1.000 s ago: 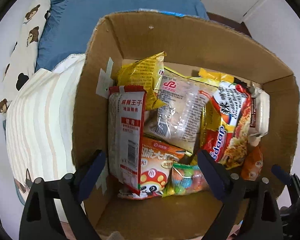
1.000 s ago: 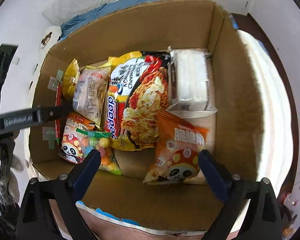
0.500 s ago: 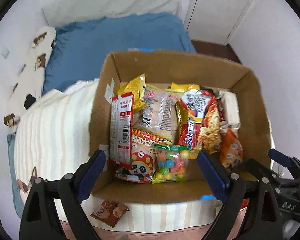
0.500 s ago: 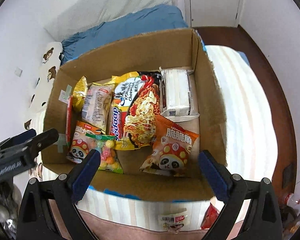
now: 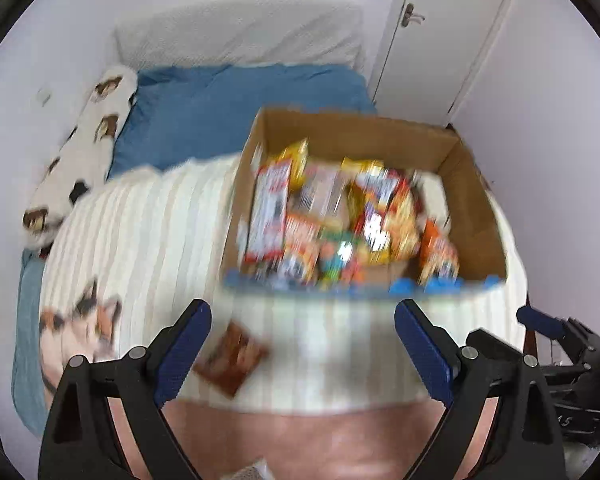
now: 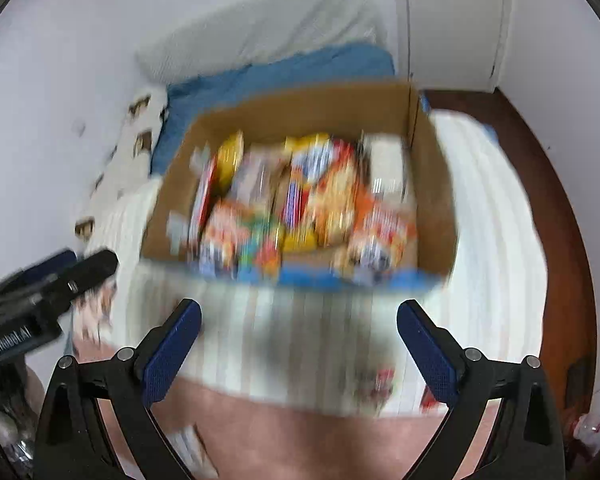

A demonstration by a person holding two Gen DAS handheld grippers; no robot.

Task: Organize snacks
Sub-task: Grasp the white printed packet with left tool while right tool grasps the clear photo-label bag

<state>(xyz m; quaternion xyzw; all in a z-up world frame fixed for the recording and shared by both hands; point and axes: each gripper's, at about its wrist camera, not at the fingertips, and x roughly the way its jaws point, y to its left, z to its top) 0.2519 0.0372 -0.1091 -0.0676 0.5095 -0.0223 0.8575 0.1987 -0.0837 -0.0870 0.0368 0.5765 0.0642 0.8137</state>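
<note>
A cardboard box full of several snack packets stands on the striped blanket of a bed; it also shows in the right wrist view. Both views are motion-blurred. My left gripper is open and empty, held back from the box's near side. A brown snack packet lies on the blanket just by its left finger. My right gripper is open and empty, also short of the box. A small packet lies on the blanket near its right finger, too blurred to name.
The striped blanket covers the bed, with a blue quilt and a bear-print pillow behind. A pink sheet lies at the near edge. A white door and wooden floor are on the right.
Both grippers have pulled back and up from inside the box. The box now looks smaller and farther off, and loose packets on the blanket have come into view.
</note>
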